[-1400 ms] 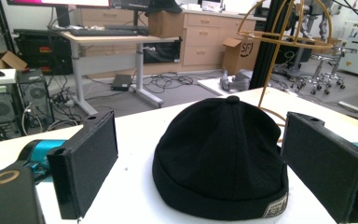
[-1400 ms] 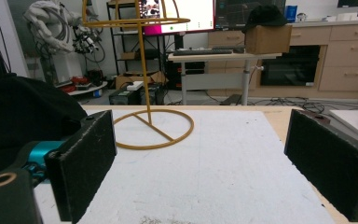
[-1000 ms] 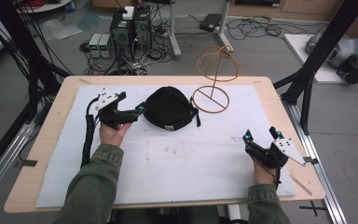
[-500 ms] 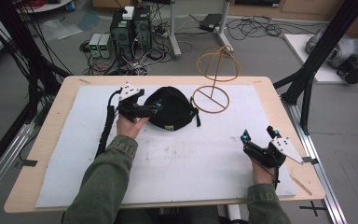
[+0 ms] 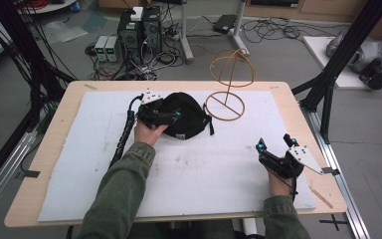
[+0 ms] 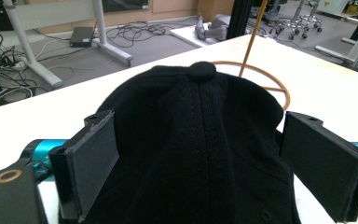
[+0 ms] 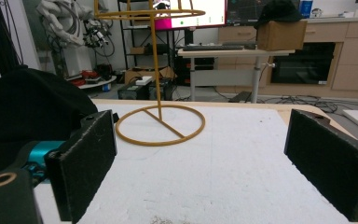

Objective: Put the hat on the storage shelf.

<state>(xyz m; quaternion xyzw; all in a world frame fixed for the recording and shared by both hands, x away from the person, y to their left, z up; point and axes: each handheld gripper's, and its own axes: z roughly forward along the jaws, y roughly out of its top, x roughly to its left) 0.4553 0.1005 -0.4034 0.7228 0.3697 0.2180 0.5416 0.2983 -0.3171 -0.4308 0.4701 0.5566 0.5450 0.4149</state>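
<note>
Altogether, one black cap (image 5: 181, 117) sits between the left gripper's (image 5: 160, 115) spread jaws, one wire stand (image 5: 227, 94) beside it, the right gripper (image 5: 273, 149) gaping, holding nothing.

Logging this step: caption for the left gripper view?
Open left tool straddling the black cap, wire stand behind.

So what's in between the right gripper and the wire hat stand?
Nothing. In the right gripper view, bare white mat runs from the open right gripper to the stand. The black cap sits off to the side.
</note>
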